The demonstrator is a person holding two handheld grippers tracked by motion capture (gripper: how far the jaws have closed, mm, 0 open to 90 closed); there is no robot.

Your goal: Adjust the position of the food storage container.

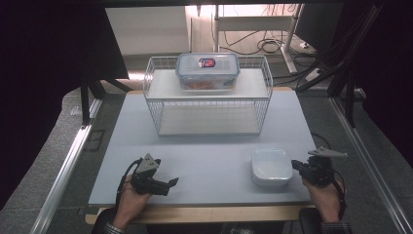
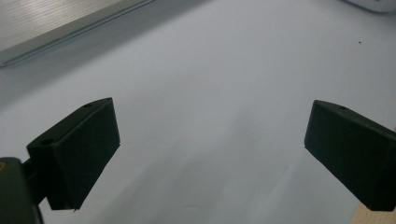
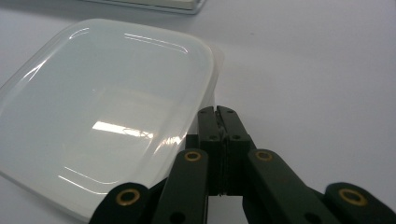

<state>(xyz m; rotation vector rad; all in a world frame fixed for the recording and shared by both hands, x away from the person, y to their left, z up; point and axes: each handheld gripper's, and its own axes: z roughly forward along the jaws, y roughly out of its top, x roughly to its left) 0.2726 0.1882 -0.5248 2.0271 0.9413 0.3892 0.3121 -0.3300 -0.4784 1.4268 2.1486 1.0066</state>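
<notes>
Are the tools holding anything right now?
No. The left tool is open over bare table. The right tool is shut, empty, beside the white container.

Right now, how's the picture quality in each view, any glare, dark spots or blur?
High view: dark at both sides, bright glare at the top edge, table evenly lit. Right gripper view: window-like reflections glare on the white container, and the shut right gripper is sharp. Left gripper view: the open left gripper casts soft shadows on the table, and the far edge looks slightly blurred.
</notes>
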